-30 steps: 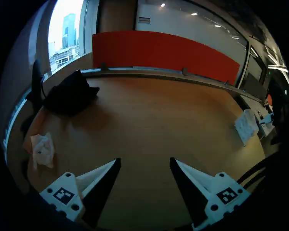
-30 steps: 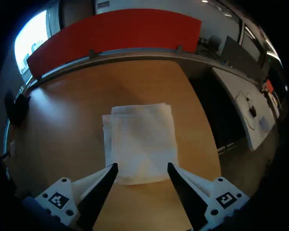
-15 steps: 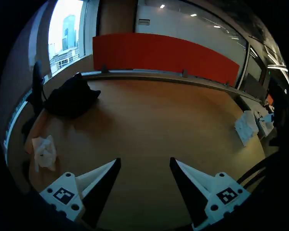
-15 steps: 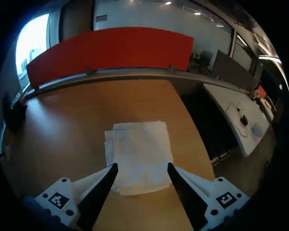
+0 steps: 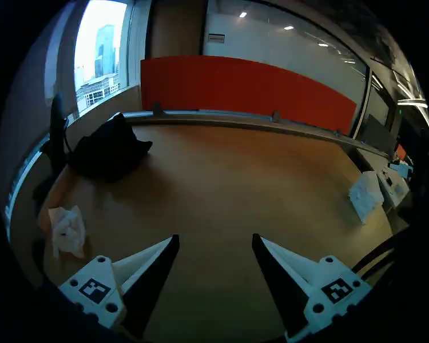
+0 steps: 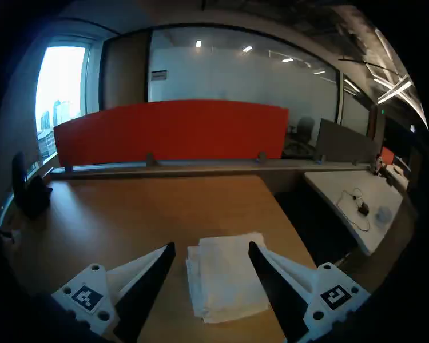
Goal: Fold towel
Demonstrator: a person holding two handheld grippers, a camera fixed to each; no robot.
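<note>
My right gripper [image 6: 210, 244] was open, its two fingers spread apart above the wooden surface [image 6: 117, 217] and gripping nothing. In the right gripper view the towel [image 6: 229, 283] lay folded into a white rectangle in the lower middle of the frame. It was flat on the surface and showed in the gap between my two fingers, its stacked layers visible along its left side. Its far right corner was hidden behind my right finger, and I could not tell whether that finger touched the cloth. The towel sat close to the surface's right edge. Beyond that edge, at the right of the frame, stood a white desk [image 6: 357, 200] with a cable on it. A red partition [image 6: 169, 131] ran across the middle of the frame behind the surface, and a bright window [image 6: 60, 108] filled the upper left.

My left gripper [image 5: 214, 236] was open as well, its fingers wide and empty over bare wood in the lower part of the left gripper view. There the towel showed as a small white shape at the right edge of the frame, well apart from my left gripper. A black bag [image 5: 108, 150] slumped on the surface at the left. A crumpled white tissue [image 5: 67, 230] lay at the lower left, near my left finger but apart from it.
</note>
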